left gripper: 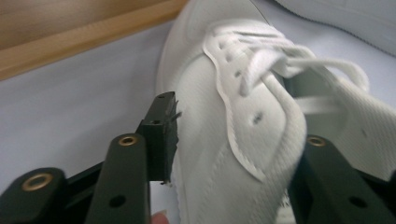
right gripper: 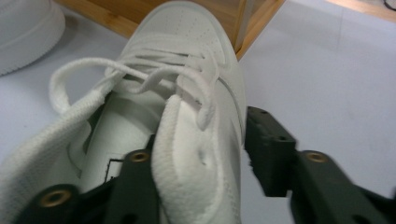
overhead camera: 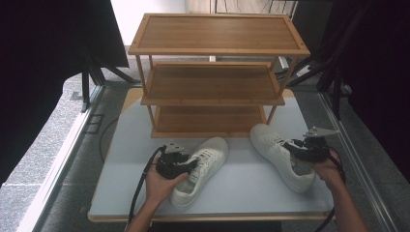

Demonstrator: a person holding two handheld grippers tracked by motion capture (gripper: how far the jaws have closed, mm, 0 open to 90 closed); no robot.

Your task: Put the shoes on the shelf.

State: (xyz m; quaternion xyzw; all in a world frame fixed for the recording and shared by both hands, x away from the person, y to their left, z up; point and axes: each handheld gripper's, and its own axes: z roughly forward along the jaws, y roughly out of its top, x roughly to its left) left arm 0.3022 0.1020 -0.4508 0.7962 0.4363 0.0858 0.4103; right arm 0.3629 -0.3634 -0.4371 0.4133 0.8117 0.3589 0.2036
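Two white lace-up sneakers lie on the pale blue table top in front of a wooden shoe rack. My left gripper straddles the side wall of the left shoe by its opening. In the left gripper view that gripper has one jaw outside the left shoe and one inside, closed on the wall. My right gripper clasps the right shoe the same way. In the right gripper view it pinches the padded collar of the right shoe. Both soles rest on the table.
The rack has three bare shelves; its lowest shelf stands just behind the shoes' toes. The rack's base and a leg are close ahead. Cables trail off the front edge. Metal frame rails run along both sides.
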